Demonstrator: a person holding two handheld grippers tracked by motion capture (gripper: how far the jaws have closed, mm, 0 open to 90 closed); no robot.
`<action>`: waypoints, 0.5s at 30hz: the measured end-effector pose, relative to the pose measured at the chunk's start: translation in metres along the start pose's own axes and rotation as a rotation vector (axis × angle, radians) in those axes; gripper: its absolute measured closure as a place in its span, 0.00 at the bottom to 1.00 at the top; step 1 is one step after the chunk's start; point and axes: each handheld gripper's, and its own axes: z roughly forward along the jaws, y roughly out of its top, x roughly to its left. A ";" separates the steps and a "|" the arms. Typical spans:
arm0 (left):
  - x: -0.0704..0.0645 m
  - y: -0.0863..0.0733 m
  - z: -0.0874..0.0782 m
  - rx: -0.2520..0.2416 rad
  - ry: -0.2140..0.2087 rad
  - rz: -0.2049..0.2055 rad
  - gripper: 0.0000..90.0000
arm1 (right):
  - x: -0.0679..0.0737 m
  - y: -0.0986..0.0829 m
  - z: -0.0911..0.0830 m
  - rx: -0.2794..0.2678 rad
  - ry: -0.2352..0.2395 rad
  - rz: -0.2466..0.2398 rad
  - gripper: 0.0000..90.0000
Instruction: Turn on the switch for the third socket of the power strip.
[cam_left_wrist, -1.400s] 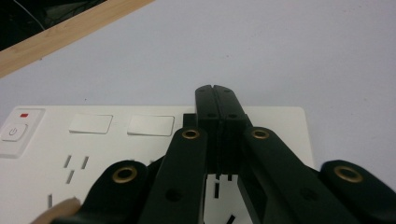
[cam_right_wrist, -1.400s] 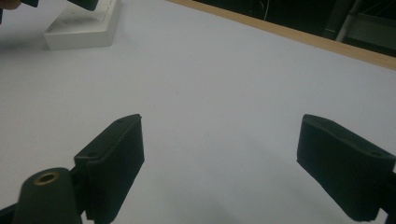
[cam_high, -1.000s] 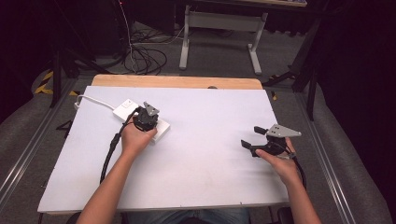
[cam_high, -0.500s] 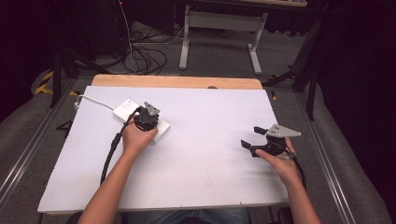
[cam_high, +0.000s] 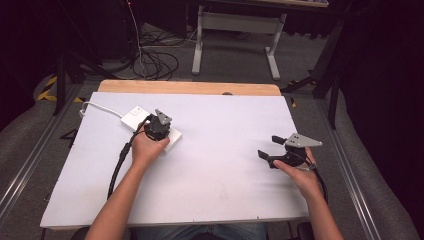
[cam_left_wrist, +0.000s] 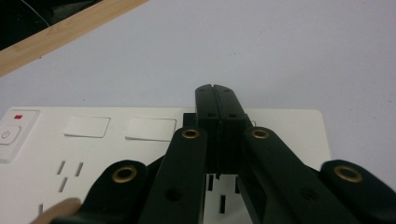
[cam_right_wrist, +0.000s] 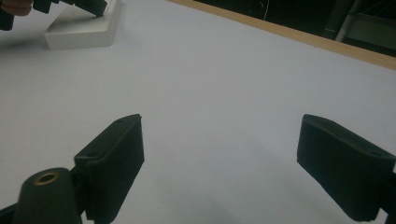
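White power strip (cam_left_wrist: 280, 135) under closed fingers (cam_left_wrist: 205, 105)

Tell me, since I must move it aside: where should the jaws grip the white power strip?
Probably across the two long sides of the power strip near its free end, coming from above: it lies flat, the left gripper sits over its middle, and the cord leaves the far end.

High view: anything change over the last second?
No visible change. The left gripper stays over the white power strip with its jaws shut, and the right gripper stays open above the table.
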 end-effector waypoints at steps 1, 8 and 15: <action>0.000 0.000 0.000 0.000 0.002 0.003 1.00 | 0.000 0.000 0.000 0.001 0.000 0.000 0.17; -0.002 -0.001 0.001 -0.012 0.003 0.003 1.00 | 0.000 0.000 0.000 0.000 -0.001 0.002 0.17; -0.004 -0.002 0.001 -0.015 0.004 -0.001 1.00 | 0.000 0.000 -0.001 -0.003 -0.001 0.000 0.17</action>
